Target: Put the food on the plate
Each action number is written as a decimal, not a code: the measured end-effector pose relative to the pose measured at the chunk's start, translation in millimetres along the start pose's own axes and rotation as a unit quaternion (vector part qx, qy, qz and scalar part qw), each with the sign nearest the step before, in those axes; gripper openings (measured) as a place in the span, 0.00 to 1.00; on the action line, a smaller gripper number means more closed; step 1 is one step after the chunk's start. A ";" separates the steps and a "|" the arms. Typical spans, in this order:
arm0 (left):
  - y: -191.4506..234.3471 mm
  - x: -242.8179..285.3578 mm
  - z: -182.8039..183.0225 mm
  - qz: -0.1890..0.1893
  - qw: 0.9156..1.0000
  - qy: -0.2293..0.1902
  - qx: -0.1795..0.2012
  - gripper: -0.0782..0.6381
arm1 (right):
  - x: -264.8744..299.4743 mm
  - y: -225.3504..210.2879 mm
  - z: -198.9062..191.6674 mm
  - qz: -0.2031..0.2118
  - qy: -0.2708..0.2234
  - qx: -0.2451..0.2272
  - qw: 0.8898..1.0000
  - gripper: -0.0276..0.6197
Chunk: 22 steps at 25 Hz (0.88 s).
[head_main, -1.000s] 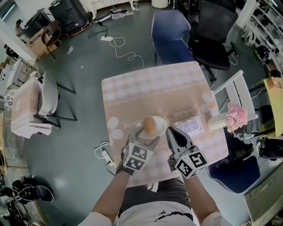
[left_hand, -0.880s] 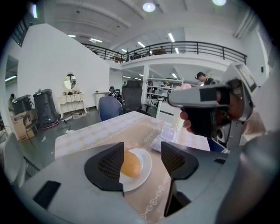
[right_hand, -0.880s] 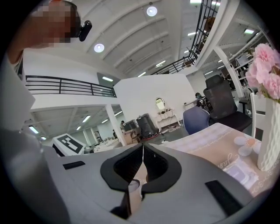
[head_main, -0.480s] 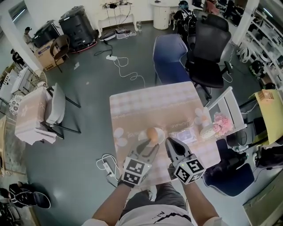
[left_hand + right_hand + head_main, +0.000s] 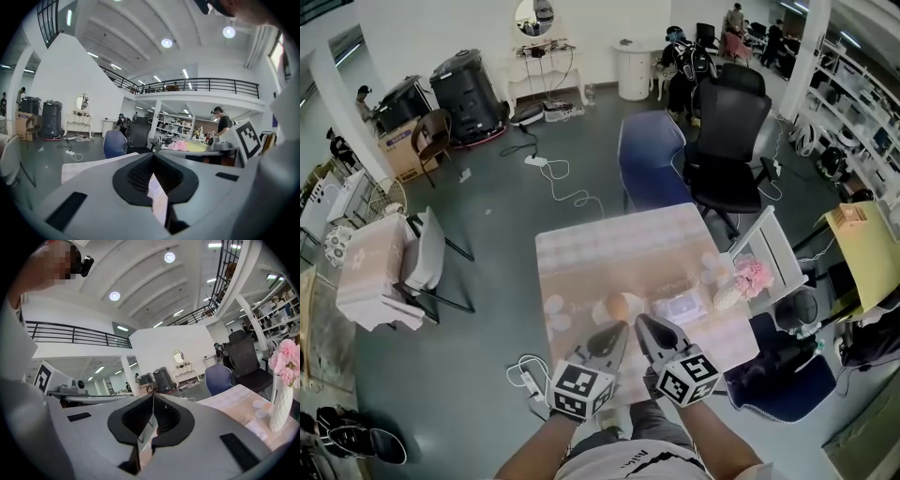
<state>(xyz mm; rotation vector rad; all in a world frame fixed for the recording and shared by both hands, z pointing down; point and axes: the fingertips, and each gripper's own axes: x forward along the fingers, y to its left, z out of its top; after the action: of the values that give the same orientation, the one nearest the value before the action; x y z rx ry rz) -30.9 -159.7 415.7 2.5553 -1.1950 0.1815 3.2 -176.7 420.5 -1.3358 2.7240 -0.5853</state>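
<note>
Fingers closed and empty on the left gripper (image 5: 617,331) and right gripper (image 5: 644,323), just beside the food (image 5: 619,305); its plate (image 5: 602,310) is barely distinguishable.

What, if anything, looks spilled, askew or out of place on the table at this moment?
Nothing stands out. The bread roll sits on the plate, the clear container lies flat beside it, the flower vase stands upright, and no spill shows on the checked tablecloth.

Pink checked cloth-covered table (image 5: 609,246)
A blue padded chair (image 5: 649,164) and a black office chair (image 5: 733,131) are set behind it; a white vase of pink flowers (image 5: 748,277) is stood on it.
</note>
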 end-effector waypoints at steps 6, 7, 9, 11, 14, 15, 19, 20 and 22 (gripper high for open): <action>-10.6 -17.8 21.3 0.000 0.999 -0.027 -0.023 0.12 | -10.2 11.5 19.5 0.000 -0.014 -0.010 1.000 0.07; -11.7 -19.5 25.1 0.001 0.999 -0.032 -0.021 0.12 | -10.6 13.2 22.9 0.000 -0.016 -0.015 1.000 0.07; -12.8 -22.3 31.1 0.001 0.999 -0.040 -0.020 0.12 | -10.5 16.6 29.0 0.000 -0.019 -0.027 0.999 0.07; -12.2 -25.4 34.6 0.003 0.999 -0.046 -0.020 0.12 | -10.3 20.1 33.2 0.002 -0.021 -0.034 0.999 0.07; -9.5 -30.0 38.6 0.006 0.998 -0.055 -0.021 0.12 | -8.9 24.6 37.0 0.005 -0.022 -0.041 0.999 0.07; -8.6 -30.8 39.1 0.006 0.998 -0.058 -0.021 0.12 | -8.4 25.2 37.3 0.005 -0.022 -0.043 0.999 0.07; -6.3 -30.9 39.1 0.010 0.998 -0.062 -0.022 0.12 | -6.9 25.5 36.2 0.007 -0.020 -0.046 0.999 0.07; -5.7 -30.6 39.8 0.011 0.998 -0.064 -0.023 0.12 | -6.2 25.7 36.7 0.009 -0.020 -0.045 0.999 0.07; -4.2 -29.5 40.9 0.013 0.998 -0.065 -0.024 0.12 | -4.5 25.8 37.9 0.011 -0.020 -0.045 0.999 0.07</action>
<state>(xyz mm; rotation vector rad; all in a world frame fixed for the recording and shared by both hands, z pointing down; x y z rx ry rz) -47.4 -149.4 369.1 2.5446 -1.2627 -0.0065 -5.5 -170.8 375.7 -1.3206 2.7593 -0.4344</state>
